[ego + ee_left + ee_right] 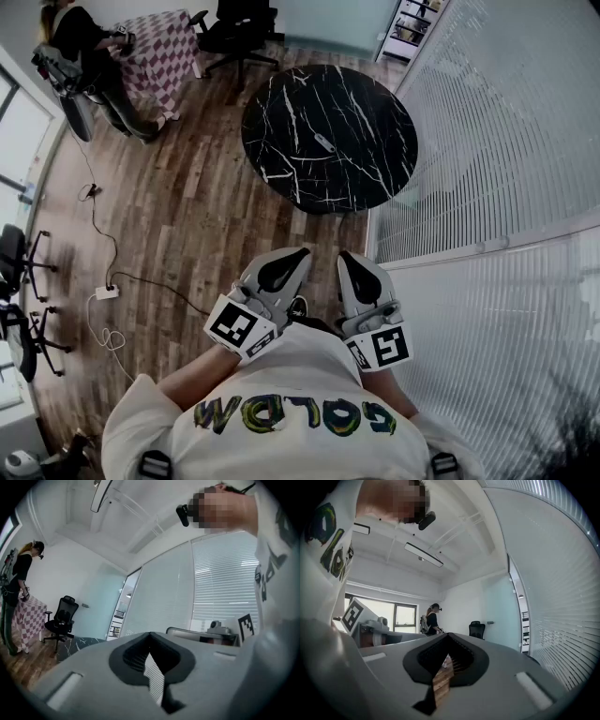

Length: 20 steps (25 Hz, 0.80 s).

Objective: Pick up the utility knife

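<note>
The utility knife (323, 142) is a small grey thing lying near the middle of the round black marble table (281, 122), far ahead of me. My left gripper (296, 253) and right gripper (348, 256) are held side by side close to my chest, pointing level toward the table and well short of it. In the left gripper view the left gripper (151, 656) has its jaws together, with only a thin slit between them and nothing held. The right gripper (444, 660) is likewise shut and empty. An edge of the table (77, 642) shows low at the left of the left gripper view.
A glass wall with white blinds (497, 141) runs along the right. Wooden floor (178, 216) lies between me and the table. A cable and power strip (106, 292) lie at the left. A person (89, 52) stands by a checkered table (159, 47); a black office chair (239, 33) is behind.
</note>
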Tool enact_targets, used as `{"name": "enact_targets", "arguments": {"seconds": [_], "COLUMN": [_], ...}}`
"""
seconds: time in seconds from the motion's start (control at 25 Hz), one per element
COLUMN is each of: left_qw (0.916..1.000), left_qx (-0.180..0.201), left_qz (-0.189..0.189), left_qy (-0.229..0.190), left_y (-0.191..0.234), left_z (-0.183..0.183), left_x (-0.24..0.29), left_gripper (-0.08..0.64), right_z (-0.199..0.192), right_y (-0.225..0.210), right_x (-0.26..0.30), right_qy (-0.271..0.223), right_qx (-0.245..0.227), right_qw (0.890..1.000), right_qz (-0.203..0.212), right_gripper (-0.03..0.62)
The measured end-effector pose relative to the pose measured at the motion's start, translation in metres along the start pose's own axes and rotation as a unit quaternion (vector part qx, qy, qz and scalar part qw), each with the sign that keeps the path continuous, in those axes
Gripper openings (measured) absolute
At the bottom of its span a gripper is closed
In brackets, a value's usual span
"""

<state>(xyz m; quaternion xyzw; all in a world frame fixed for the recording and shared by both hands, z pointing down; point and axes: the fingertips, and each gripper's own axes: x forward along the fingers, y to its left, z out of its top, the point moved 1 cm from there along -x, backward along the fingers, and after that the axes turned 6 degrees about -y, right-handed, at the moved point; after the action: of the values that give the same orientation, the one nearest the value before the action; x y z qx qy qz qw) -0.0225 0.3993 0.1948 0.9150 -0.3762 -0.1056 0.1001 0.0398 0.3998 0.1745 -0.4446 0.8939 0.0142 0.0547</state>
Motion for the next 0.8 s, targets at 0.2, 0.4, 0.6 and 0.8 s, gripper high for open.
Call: {"name": "enact_targets", "arguments": {"seconds": [0.2, 0.4, 0.6, 0.8], "left_qw": [1.0, 0.9999, 0.9996, 0.9994], "left_qx": [0.003, 0.007, 0.006, 0.01], "left_qz": [0.006, 0.014, 0.027, 0.034], "left_qy": [-0.001, 0.002, 0.002, -0.001], "left_y": [0.001, -0.002, -0.01, -0.017], "left_z": [0.0, -0.006, -0.011, -0.017], "left_x": [0.009, 0.026, 0.046, 0.059], "left_gripper": [0.003, 0.003, 0.003, 0.003], "right_z": [0.001, 0.001, 0.002, -0.003], "right_y": [-0.007, -0.026, -0.048, -0.064], "right_x": [0.001, -0.002, -0.011, -0.016], "right_qy": [-0.003, -0.005, -0.006, -0.007], "right_qx": [0.001, 0.001, 0.004, 0.008], "right_qw": [1.0, 1.0, 1.0, 1.0], "right_qz": [0.009, 0.012, 0.018, 0.025], "right_gripper": [0.002, 0.002, 0.002, 0.002]}}
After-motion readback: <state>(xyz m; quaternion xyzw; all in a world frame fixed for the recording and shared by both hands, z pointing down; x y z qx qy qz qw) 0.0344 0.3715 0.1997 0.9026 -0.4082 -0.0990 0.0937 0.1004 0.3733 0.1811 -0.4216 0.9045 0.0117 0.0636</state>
